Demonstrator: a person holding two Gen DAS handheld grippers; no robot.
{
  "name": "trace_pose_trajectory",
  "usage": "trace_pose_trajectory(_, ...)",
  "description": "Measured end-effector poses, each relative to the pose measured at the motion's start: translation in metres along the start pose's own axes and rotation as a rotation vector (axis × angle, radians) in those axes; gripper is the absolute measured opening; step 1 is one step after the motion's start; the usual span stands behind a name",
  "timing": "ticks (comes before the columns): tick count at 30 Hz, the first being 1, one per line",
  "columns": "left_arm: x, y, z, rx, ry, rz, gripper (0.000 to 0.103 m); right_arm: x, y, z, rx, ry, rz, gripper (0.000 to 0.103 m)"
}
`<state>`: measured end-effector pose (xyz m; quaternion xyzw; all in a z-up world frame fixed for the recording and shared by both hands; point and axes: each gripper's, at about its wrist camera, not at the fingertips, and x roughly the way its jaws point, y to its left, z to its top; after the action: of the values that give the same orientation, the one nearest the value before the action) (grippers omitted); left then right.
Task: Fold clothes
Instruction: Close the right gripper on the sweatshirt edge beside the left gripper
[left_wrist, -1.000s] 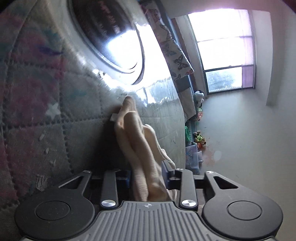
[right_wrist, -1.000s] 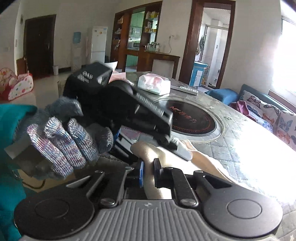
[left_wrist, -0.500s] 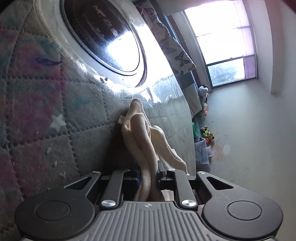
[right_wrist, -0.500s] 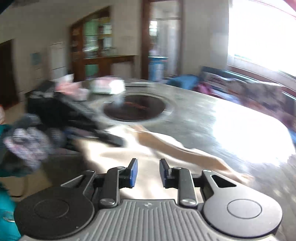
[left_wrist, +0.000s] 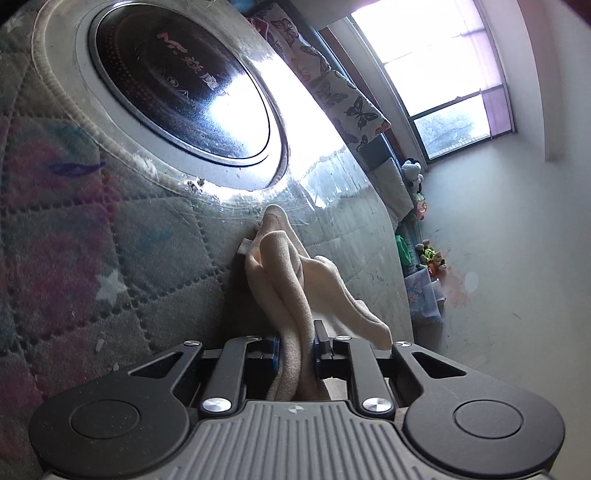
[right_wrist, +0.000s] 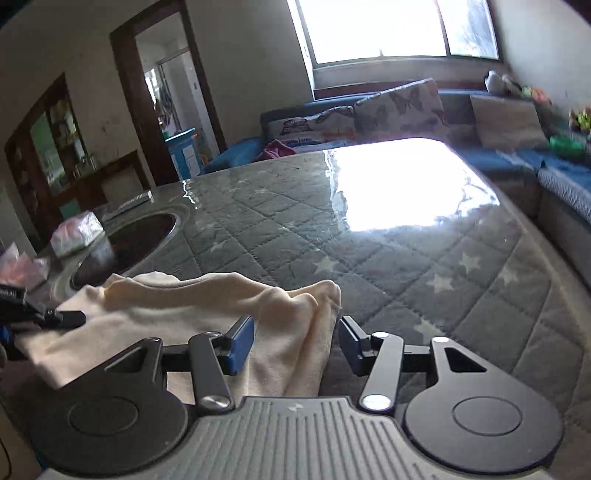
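Right tool (right_wrist: 295, 341): let go since a second ago, jaws now wide around the cream garment (right_wrist: 207, 314). Left tool (left_wrist: 295, 345) still clenched on the garment's bunched end. Garment lies on the worktop (right_wrist: 369, 258) just beside the round hotplate (right_wrist: 125, 243). Likely regrasp before next fold.

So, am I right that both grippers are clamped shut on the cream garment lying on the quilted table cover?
Not quite: only the left gripper is shut on the cream garment. The right wrist view shows the right gripper with its fingers open, the garment's edge lying loose between them on the quilted table cover.
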<state>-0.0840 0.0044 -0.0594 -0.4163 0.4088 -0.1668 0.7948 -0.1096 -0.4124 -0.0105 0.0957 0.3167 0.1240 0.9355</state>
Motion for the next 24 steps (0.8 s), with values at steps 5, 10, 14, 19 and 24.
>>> trace_pose_trajectory(5, 0.005, -0.007, 0.000, 0.031, -0.007, 0.019, 0.017, 0.006, -0.004, -0.003, 0.036, -0.010, 0.030, 0.050)
trace_pose_trajectory(10, 0.009, -0.019, 0.004, 0.068, -0.021, 0.032, 0.017, 0.005, -0.001, -0.005, 0.042, -0.019, 0.044, 0.024)
trace_pose_trajectory(14, 0.010, -0.035, 0.006, 0.123, -0.036, 0.023, 0.015, -0.007, 0.001, -0.005, 0.050, -0.056, 0.036, 0.011)
trace_pose_trajectory(19, 0.013, -0.064, 0.007, 0.217, -0.053, -0.006, 0.015, -0.027, 0.010, 0.003, 0.013, -0.117, 0.017, 0.010)
trace_pose_trajectory(24, 0.029, -0.091, 0.004, 0.282, -0.042, -0.041, 0.014, -0.045, 0.009, 0.017, -0.023, -0.171, -0.038, 0.010)
